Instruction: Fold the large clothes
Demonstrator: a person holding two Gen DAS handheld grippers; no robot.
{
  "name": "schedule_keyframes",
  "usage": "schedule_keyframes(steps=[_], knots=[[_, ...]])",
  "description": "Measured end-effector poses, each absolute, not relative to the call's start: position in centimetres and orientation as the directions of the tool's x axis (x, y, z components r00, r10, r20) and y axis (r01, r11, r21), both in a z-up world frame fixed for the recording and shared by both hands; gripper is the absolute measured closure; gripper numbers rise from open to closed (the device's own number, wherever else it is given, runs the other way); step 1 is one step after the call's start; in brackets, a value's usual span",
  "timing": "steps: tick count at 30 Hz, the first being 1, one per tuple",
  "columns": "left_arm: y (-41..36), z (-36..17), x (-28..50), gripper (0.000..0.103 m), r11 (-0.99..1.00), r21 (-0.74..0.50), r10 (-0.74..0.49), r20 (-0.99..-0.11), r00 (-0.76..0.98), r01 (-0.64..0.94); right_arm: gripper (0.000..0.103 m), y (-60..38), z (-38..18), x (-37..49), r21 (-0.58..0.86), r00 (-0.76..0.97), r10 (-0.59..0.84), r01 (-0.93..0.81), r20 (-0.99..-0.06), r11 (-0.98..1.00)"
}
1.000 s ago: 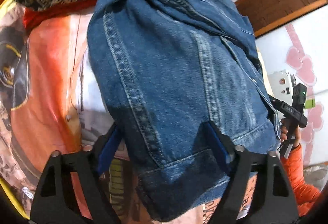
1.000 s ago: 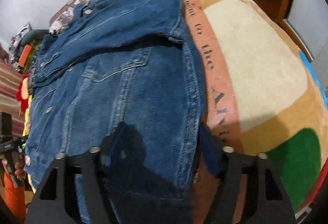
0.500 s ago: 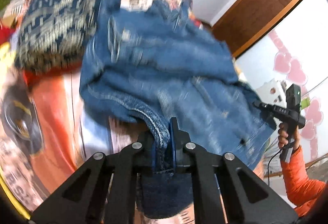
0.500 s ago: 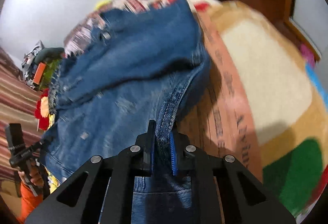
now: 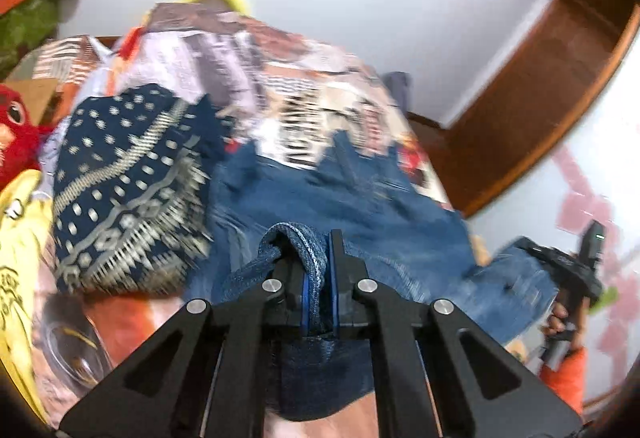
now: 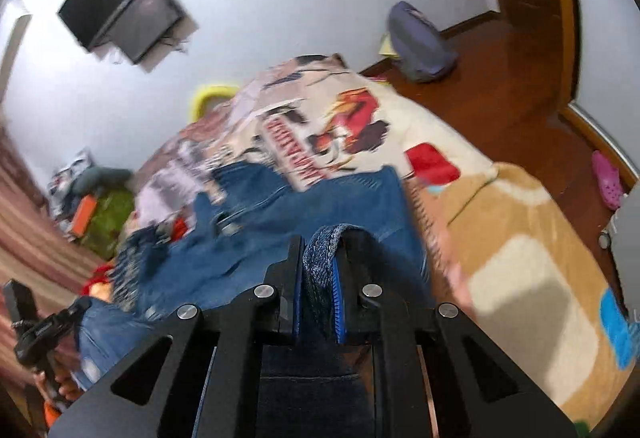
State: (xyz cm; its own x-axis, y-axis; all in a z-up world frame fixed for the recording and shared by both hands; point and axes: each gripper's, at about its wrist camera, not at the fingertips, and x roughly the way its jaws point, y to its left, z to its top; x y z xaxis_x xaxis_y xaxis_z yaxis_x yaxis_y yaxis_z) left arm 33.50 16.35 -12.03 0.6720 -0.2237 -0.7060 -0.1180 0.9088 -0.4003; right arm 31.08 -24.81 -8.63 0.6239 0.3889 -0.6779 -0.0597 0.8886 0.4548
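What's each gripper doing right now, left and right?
Left gripper: shut on a fold of the denim jacket.
Right gripper: shut on another fold of the same jacket.

a printed bedspread (image 5: 304,85) with comic-style panels covers the bed. a folded navy cloth with a pale geometric pattern (image 5: 128,189) lies on it, toward the left in the left wrist view. a red plush toy (image 5: 16,133) and a yellow one (image 5: 20,238) sit at the left edge. in the right wrist view a dark screen (image 6: 120,5) hangs on the white wall, a grey-blue bag (image 6: 420,41) rests on the wooden floor (image 6: 500,77), and a pink clog (image 6: 608,177) lies near the right edge.
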Motion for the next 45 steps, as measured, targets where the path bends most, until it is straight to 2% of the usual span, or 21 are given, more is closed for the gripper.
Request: schedule_keyframes(steps=[5,10,17,20,22,25,31,36,45], knots=[[18.8,-18.7,38.0,0.096,0.891,-0.391,-0.195,-0.787,0.585,-0.229,0.092,-25.0,-13.0,34.8,0.409,0.558,0.347,-0.016,-0.753,0.913],[19.2,-22.5,38.9,0.094,0.908,-0.357,-0.182,-0.806,0.563,-0.218,0.092,-24.7,-17.2,37.0,0.355,0.505,0.303,0.007,-0.808,0.935],[17.3,-20.8,37.8,0.093,0.964,-0.243,-0.148,-0.823,0.549,-0.105,0.090,-24.2,-16.1,36.5,0.274,0.489,0.277,-0.080,-0.827,0.959],[16.8,-20.0,36.7,0.089,0.973,-0.216,-0.136,-0.826,0.547,-0.085,0.086,-24.6,-15.4,35.9,0.292,0.464,0.300,-0.091,-0.833,0.952],[16.7,-19.5,35.8,0.077,0.977,-0.197,-0.118,-0.825,0.552,-0.085,0.078,-25.1,-14.8,35.0,0.313,0.465,0.319,-0.092,-0.826,0.945],[16.4,-18.6,34.4,0.067,0.979,-0.185,-0.106,-0.822,0.560,-0.085,0.066,-25.3,-13.6,33.4,0.297,0.485,0.312,-0.109,-0.817,0.949],[15.3,-18.1,31.4,0.065,0.992,-0.121,-0.077,-0.830,0.552,-0.044,0.048,-25.0,-11.3,29.6,0.247,0.530,0.312,-0.192,-0.789,0.950],[14.7,-19.4,30.5,0.065,0.997,-0.073,-0.045,-0.853,0.521,-0.032,0.046,-24.5,-11.5,27.8,0.212,0.533,0.309,-0.237,-0.787,0.948],[14.8,-20.4,31.7,0.066,0.998,0.011,0.041,-0.847,0.530,-0.060,0.046,-22.2,-15.9,28.1,0.101,0.486,0.230,-0.277,-0.843,0.956]])
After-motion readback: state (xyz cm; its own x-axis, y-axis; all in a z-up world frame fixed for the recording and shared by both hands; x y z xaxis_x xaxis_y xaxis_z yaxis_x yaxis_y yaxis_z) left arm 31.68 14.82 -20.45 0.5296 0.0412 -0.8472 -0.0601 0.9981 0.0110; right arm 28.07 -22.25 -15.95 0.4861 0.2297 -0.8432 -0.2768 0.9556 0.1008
